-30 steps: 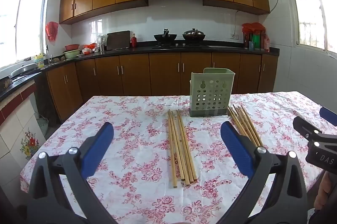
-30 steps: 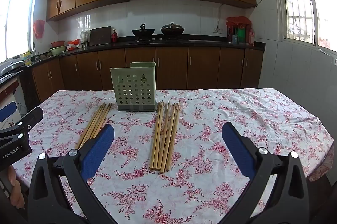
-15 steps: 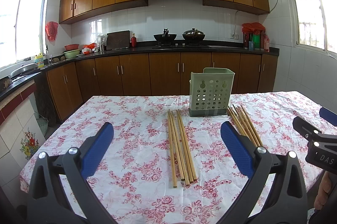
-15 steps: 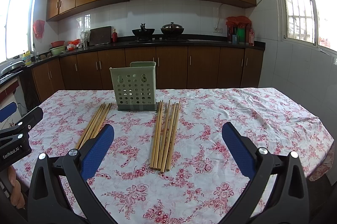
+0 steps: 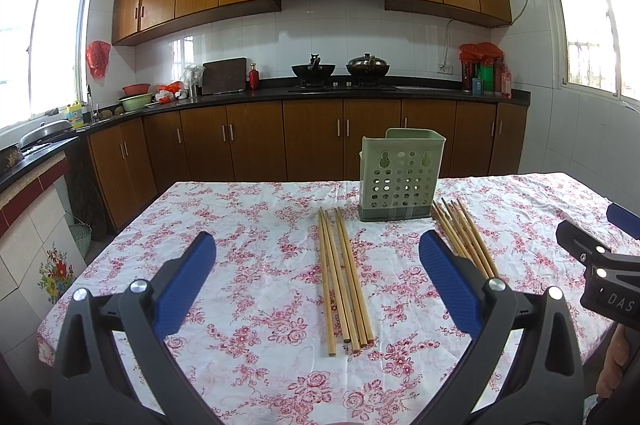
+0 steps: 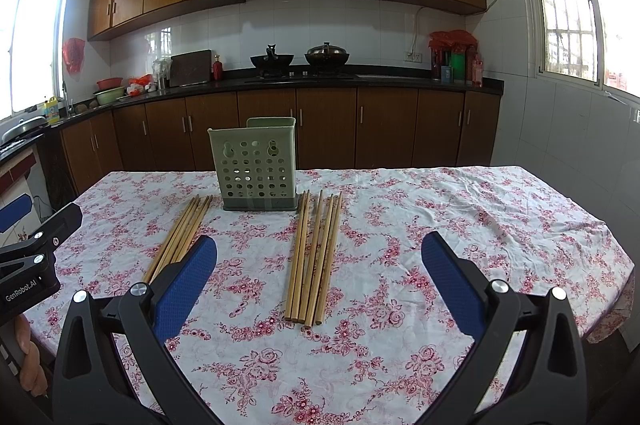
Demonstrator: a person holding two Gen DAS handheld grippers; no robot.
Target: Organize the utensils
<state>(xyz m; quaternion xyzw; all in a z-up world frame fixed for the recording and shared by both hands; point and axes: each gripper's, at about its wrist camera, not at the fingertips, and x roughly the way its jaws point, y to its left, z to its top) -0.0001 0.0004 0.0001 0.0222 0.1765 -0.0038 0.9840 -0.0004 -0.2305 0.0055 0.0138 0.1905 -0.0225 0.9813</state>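
Observation:
A pale green perforated utensil holder [image 5: 402, 174] [image 6: 258, 165] stands upright on the floral tablecloth. One bundle of wooden chopsticks [image 5: 344, 277] [image 6: 180, 237] lies flat to its left, another bundle [image 5: 464, 237] [image 6: 314, 257] to its right. My left gripper [image 5: 316, 281] is open and empty, held above the near table edge in front of the left bundle. My right gripper [image 6: 320, 281] is open and empty, in front of the right bundle. Each gripper shows at the edge of the other's view.
The table [image 5: 248, 225] is covered by a white cloth with red flowers; its edges fall away left and right. Wooden kitchen cabinets [image 5: 256, 145] and a dark counter with woks [image 5: 316, 69] run behind the table.

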